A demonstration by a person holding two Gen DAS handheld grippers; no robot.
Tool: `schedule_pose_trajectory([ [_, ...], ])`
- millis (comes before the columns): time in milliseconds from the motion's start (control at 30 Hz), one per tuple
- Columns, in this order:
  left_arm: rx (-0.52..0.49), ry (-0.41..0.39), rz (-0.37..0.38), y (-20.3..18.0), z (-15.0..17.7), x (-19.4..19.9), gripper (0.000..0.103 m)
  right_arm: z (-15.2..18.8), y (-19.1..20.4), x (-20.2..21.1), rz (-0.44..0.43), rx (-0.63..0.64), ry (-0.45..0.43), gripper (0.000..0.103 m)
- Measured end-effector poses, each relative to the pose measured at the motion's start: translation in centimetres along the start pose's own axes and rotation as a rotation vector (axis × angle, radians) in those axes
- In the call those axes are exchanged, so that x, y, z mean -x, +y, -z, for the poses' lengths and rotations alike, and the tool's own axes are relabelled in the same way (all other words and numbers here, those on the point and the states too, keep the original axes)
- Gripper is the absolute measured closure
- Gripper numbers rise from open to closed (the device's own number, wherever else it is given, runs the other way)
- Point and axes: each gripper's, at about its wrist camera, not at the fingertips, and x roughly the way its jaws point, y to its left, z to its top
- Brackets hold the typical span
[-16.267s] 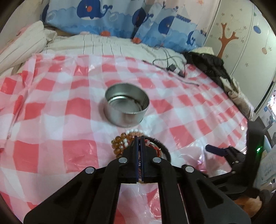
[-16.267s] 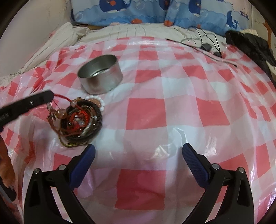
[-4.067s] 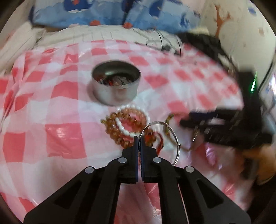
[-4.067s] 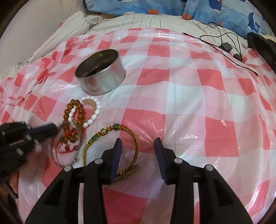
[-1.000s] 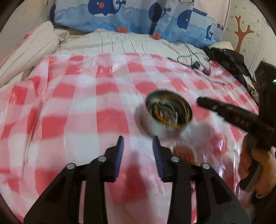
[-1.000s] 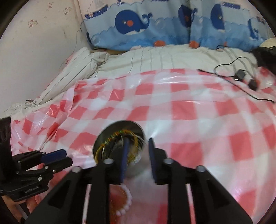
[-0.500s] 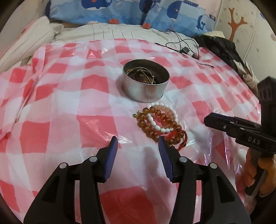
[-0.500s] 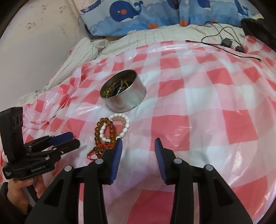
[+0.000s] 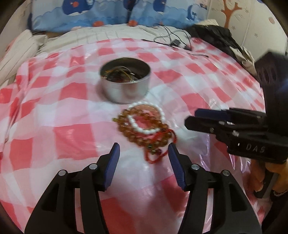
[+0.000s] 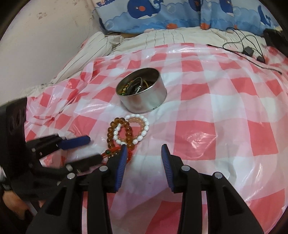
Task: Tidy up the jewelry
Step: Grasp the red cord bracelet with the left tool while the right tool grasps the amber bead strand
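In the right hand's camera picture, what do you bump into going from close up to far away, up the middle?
right gripper → bead bracelets → round metal tin → striped bedding → whale pillow

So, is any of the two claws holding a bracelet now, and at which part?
Nothing is held. The left claw is opening, empty, just short of the amber bracelet. The right claw is open and empty too.
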Motion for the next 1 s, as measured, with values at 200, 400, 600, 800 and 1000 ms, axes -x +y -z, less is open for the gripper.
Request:
schedule_pose_trajectory([
  [200,-0.054,0.031,-0.034,-1.4,0.0,-1.4,0.046,-0.1,-0.4,0.1,-0.01,-0.023,-0.003,0.057],
  [400,-0.038,0.098,0.063,-0.4,0.0,-0.7,0.098,-0.1,-0.3,0.1,-0.008,-0.019,-0.002,0.057],
  [600,-0.056,0.099,0.011,2.7,-0.2,2.7,0.098,-0.5,1.6,-1.2,-0.005,0.046,0.013,0.057],
  [800,-0.047,0.163,-0.015,4.7,0.6,1.9,0.097,-0.3,4.3,-4.8,0.049,0.151,0.108,0.06],
  [1000,-0.07,0.177,-0.037,4.2,0.9,1.2,0.096,0.1,4.4,-2.2,0.023,0.196,0.109,0.091],
])
